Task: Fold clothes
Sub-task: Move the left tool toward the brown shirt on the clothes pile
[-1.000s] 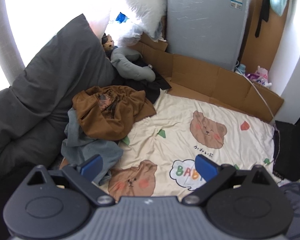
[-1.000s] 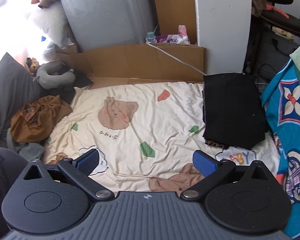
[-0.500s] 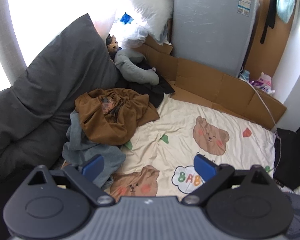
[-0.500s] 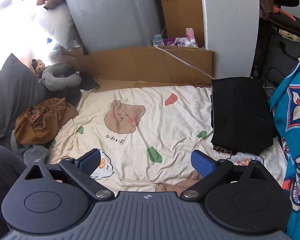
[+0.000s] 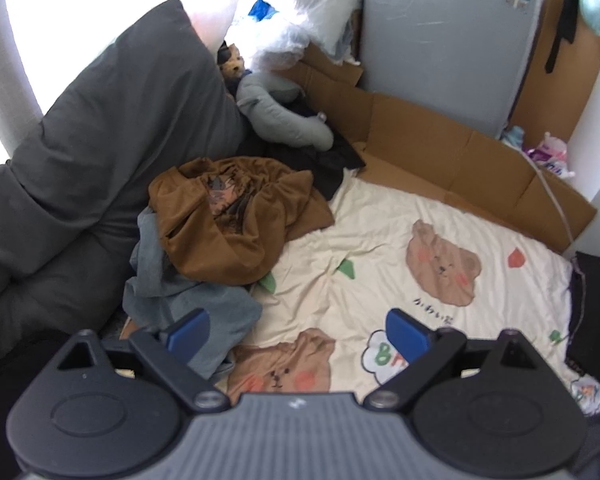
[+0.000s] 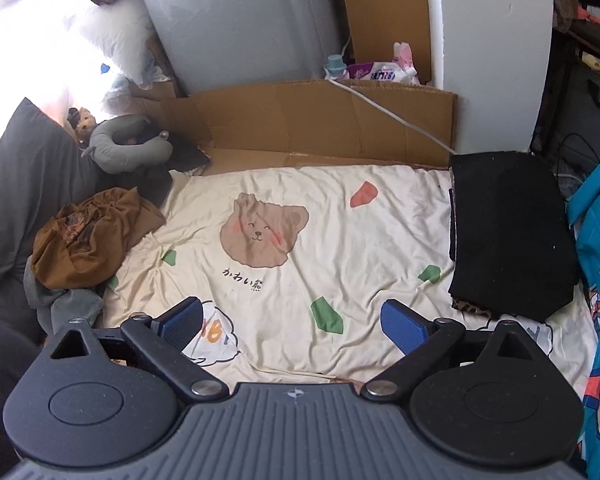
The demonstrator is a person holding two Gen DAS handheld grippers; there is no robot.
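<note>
I am holding my left gripper (image 5: 298,330) and right gripper (image 6: 292,320) spread wide and empty over the bear-print sheet (image 6: 340,248). The brown shirt (image 5: 228,220) is lying crumpled atop a grey garment (image 5: 196,296) at the left; I judge fetching it comes next.
</note>
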